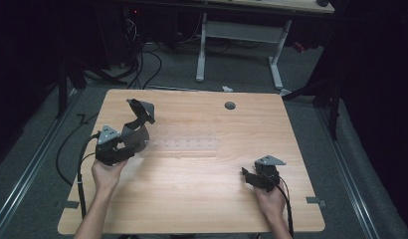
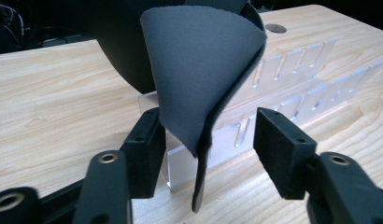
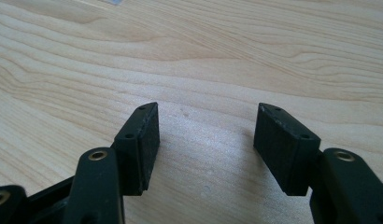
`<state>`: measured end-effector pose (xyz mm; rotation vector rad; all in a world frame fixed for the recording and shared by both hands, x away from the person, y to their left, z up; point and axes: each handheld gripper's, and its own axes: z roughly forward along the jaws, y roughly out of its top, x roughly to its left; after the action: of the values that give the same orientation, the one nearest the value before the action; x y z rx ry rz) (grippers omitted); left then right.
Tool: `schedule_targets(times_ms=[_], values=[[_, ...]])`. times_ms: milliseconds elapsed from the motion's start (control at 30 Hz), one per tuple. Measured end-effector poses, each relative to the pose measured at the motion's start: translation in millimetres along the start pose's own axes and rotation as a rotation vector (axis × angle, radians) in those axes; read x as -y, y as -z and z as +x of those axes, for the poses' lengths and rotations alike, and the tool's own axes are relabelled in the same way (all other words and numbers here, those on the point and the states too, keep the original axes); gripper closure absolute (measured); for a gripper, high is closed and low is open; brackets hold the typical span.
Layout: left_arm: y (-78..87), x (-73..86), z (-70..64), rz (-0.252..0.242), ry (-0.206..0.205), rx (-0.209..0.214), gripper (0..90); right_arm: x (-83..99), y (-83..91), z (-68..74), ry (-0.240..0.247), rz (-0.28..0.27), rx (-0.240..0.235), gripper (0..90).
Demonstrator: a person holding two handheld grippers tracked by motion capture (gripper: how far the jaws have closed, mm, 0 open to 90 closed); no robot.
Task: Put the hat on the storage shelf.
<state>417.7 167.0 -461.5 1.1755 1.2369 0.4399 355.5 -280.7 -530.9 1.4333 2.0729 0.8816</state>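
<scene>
Left gripper [image 2: 206, 140]: jaws apart, a curled dark grey sheet of soft matte foam-like material [image 2: 199, 79] hanging between them, its lower edge against the left pad, clear of the right pad. Just behind it, a clear slotted acrylic strip [image 2: 292, 65] lies flat on the light wood-grain table [image 1: 202, 189]. Right gripper [image 3: 206, 140]: jaws apart over bare wood. High view: sheet [image 1: 137, 122] arches up at table left, grippers well apart
</scene>
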Motion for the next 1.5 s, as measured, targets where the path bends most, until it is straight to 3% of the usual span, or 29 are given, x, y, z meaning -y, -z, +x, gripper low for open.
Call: schedule_targets(times_ms=[133,633,1167,1500], values=[[8.1,0.0,1.0,0.004,0.031,-0.003,41.0,-0.1,-0.1,-0.2,0.001,-0.001,-0.002,40.9],[35.9,13.5,2.4,0.005,0.062,0.014,39.6,-0.4,-0.6,-0.3,0.004,-0.002,-0.003,40.9],[52.9,28.7,8.3,0.024,0.102,0.011,37.9,-0.5,-0.6,-0.3,0.003,-0.001,-0.004,40.9],[57.6,45.9,11.6,0.054,0.101,-0.002,38.3,-0.4,-0.6,-0.3,0.003,-0.002,-0.003,40.9]])
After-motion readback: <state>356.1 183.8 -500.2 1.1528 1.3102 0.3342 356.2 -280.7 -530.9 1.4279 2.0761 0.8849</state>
